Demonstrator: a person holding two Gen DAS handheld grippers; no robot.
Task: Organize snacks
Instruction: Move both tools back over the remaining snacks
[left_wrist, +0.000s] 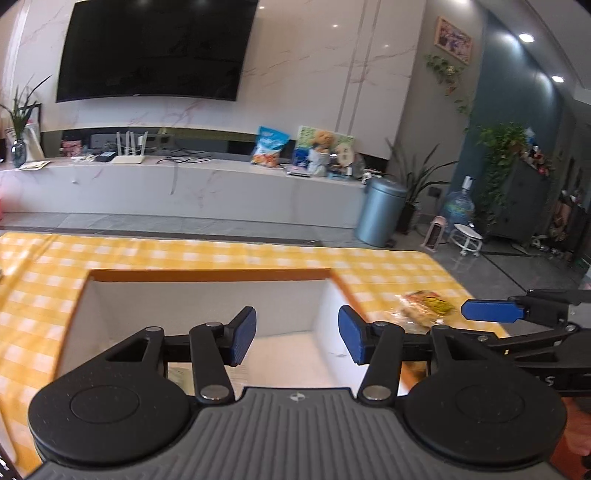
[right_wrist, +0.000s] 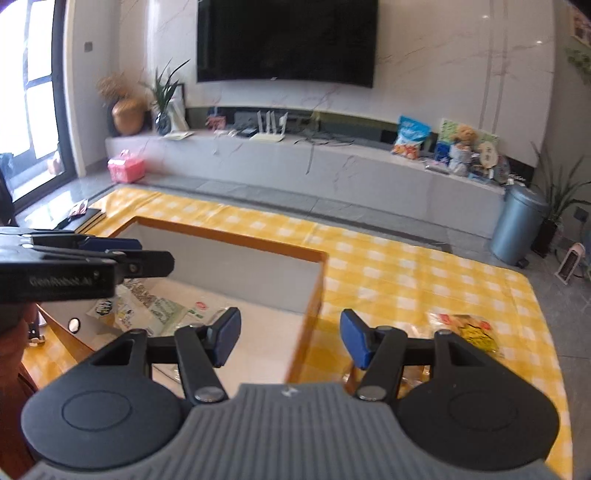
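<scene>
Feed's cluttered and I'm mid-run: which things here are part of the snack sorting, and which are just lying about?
Job:
- orange-rimmed box
- snack packets in the box
- snack packet on the checked cloth
- left gripper, open
- right gripper, open

Lying about:
- TV
- router
- blue chip bag
- teddy bear
- bin
- pink box

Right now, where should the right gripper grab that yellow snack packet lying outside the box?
Pinch the snack packet by its crimped near edge, coming from above. It lies flat on the checkered cloth, right of the box, so only edges offer a pinch. The right gripper is open.
</scene>
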